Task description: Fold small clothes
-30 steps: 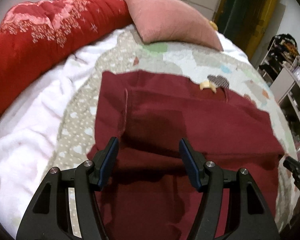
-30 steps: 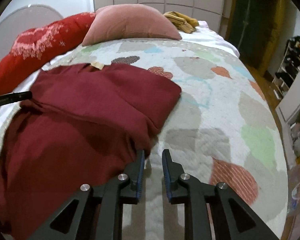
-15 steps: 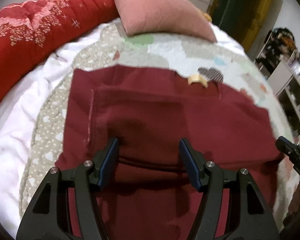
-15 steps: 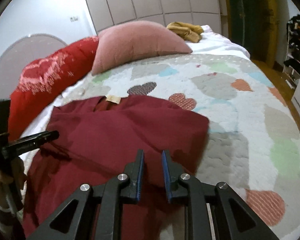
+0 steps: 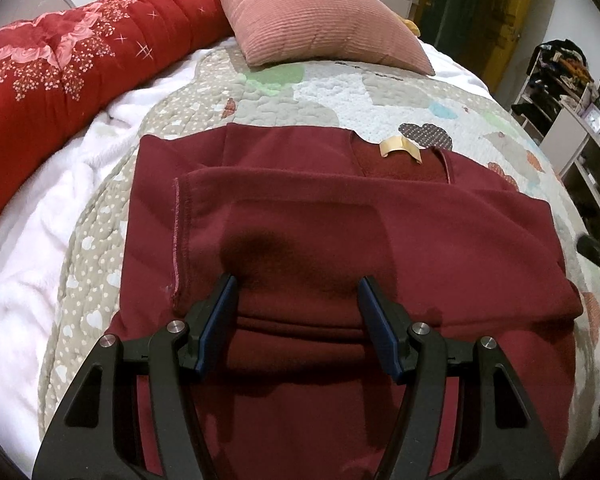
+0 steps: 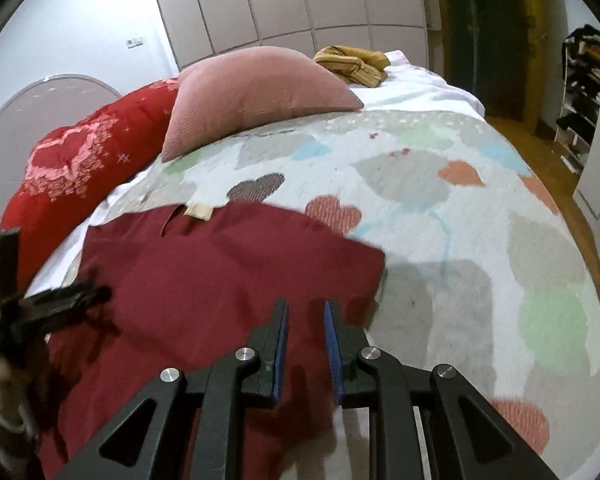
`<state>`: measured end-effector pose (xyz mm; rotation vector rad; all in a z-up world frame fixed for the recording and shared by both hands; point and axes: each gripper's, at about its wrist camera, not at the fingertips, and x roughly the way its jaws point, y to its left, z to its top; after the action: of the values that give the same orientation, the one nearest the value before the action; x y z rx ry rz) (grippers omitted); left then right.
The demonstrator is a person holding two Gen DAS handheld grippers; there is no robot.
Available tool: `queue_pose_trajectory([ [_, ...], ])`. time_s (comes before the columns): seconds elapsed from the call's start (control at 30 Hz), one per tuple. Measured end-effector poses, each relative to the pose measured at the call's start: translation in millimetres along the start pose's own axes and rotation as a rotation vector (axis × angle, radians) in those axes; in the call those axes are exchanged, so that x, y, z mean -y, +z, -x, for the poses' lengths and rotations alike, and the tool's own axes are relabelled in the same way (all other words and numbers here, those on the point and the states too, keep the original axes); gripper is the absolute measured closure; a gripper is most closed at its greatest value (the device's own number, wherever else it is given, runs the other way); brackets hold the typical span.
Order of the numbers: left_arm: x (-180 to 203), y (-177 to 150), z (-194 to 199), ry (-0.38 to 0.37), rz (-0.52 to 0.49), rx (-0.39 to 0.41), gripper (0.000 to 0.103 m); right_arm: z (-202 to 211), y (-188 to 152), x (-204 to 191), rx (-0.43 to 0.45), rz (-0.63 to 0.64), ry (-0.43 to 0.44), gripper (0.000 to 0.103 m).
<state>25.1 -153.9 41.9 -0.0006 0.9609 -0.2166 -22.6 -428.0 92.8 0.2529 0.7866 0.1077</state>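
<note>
maroon garment (image 5: 380,248): on the bed quilt (image 5: 340,92), partly folded, tan label (image 5: 400,147) at 12 o'clock | likely soft, light, limp fleece; pinch doubled hem, not mid-panel | left gripper (image 5: 296,300): fingers wide apart, empty | right gripper (image 6: 306,322): fingers narrowly apart, holding nothing

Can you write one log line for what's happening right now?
left tongs: open over dark red fleece garment | right tongs: slightly open, empty | garment: partly folded on patchwork quilt

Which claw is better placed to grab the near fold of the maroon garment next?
Left. The left claw hangs wide open right over the maroon garment fold; the right claw stands narrowly open near its side edge.
</note>
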Motion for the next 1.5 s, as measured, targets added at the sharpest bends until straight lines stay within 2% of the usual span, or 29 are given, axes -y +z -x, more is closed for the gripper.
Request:
queue_pose_trajectory([
  [0.07, 0, 0, 0, 0.001, -0.001, -0.001, 0.040, -20, 11, -1, -0.030, 0.023, 0.005, 0.086],
  [0.17, 0, -1, 1, -0.003, -0.002, -0.002, 0.040, -62, 14, 3, -0.107, 0.074, -0.112, 0.086],
  [0.2, -1, -1, 3, -0.005, -0.004, -0.003, 0.040, -65, 14, 7, -0.094, 0.064, -0.108, 0.086],
  [0.3, -5, -4, 8, -0.014, 0.000, -0.004, 0.040, -51, 14, 14, -0.094, 0.004, -0.119, 0.086],
  [0.43, -11, -10, 16, -0.018, 0.025, -0.013, 0.040, -9, -6, -8, -0.071, 0.048, -0.034, 0.086],
  [0.5, -14, -16, 21, -0.014, 0.029, -0.016, 0.040, -2, -21, -21, -0.085, 0.091, -0.051, 0.086],
  [0.6, -18, -26, 34, -0.019, 0.039, -0.016, 0.040, -17, -44, -32, -0.136, 0.179, -0.132, 0.086],
  [0.73, -27, -46, 62, -0.042, 0.039, -0.015, 0.040, -6, -46, -39, -0.118, 0.175, -0.158, 0.086],
  [0.77, -30, -49, 67, -0.043, 0.040, -0.015, 0.040, 2, -47, -41, -0.113, 0.164, -0.141, 0.086],
  [0.8, -36, -57, 76, -0.043, 0.044, -0.014, 0.040, 17, -49, -46, -0.096, 0.144, -0.086, 0.085],
  [0.87, -45, -68, 86, -0.042, 0.059, -0.016, 0.040, 40, -58, -58, -0.091, 0.115, 0.071, 0.081],
  [0.93, -54, -77, 95, -0.050, 0.082, -0.031, 0.040, 59, -75, -82, -0.127, 0.120, 0.266, 0.072],
  [1.0, -61, -88, 104, -0.068, 0.102, -0.046, 0.040, 69, -95, -107, -0.170, 0.161, 0.386, 0.071],
  [1.1, -68, -103, 118, -0.070, 0.116, -0.049, 0.040, 80, -129, -148, -0.244, 0.263, 0.495, 0.071],
  [1.2, -76, -118, 132, -0.062, 0.131, -0.049, 0.040, 85, -162, -181, -0.305, 0.353, 0.549, 0.071],
  [1.33, -85, -131, 146, -0.064, 0.154, -0.044, 0.040, 78, -187, -207, -0.315, 0.448, 0.472, 0.071],
  [1.5, -94, -143, 164, -0.072, 0.176, -0.026, 0.040, 66, -185, -207, -0.314, 0.389, 0.461, 0.070],
])
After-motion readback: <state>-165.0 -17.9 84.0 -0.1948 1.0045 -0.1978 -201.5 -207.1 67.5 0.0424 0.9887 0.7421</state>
